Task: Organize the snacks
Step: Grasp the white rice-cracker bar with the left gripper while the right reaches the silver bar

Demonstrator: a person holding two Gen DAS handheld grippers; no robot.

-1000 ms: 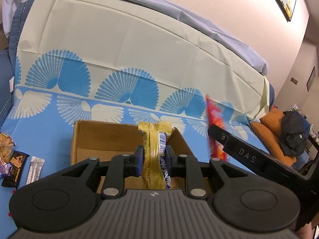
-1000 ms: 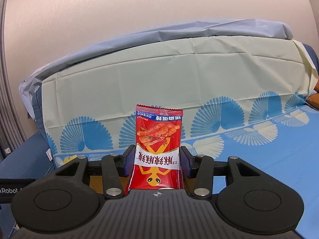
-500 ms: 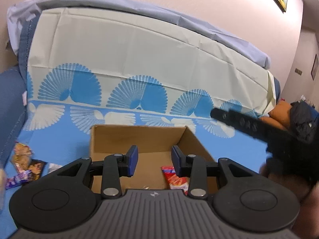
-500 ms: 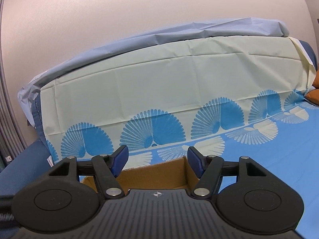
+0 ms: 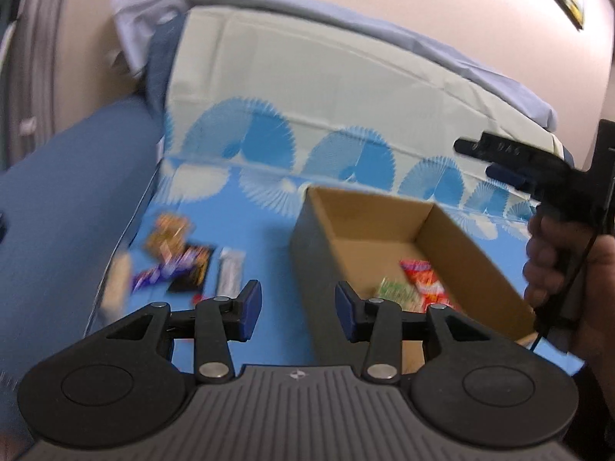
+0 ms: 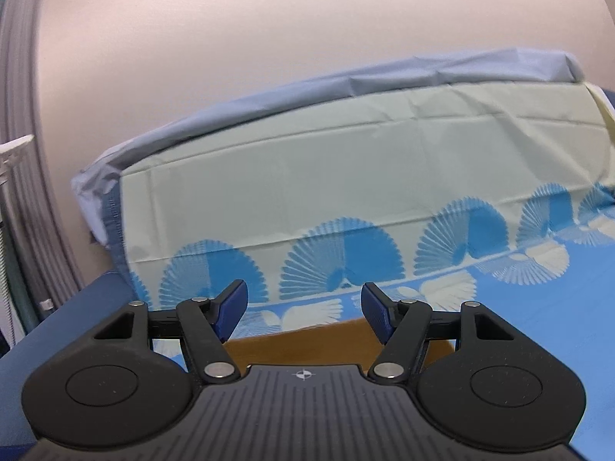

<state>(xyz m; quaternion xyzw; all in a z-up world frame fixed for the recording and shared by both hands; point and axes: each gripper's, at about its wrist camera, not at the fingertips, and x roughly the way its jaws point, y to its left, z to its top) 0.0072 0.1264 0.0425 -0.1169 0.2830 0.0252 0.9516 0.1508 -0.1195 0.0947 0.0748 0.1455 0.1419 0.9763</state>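
Left wrist view: the cardboard box [image 5: 442, 238] sits open on the blue cloth with white fans [image 5: 269, 230]. Inside it lie a red snack bag [image 5: 423, 282] and a green packet [image 5: 398, 292], touching each other. The picture is blurry, so no words on them can be read. The left gripper [image 5: 298, 309] has nothing between its fingers; they have just been opening. Its left side is over the cloth and its right side is over the box. Left of the box, more snacks [image 5: 180, 265] lie in a small pile, with a silver bar [image 5: 230, 271] beside them. A hand [image 5: 565, 269] holds the right gripper [image 5: 496, 161] past the box, fingers apart and empty.
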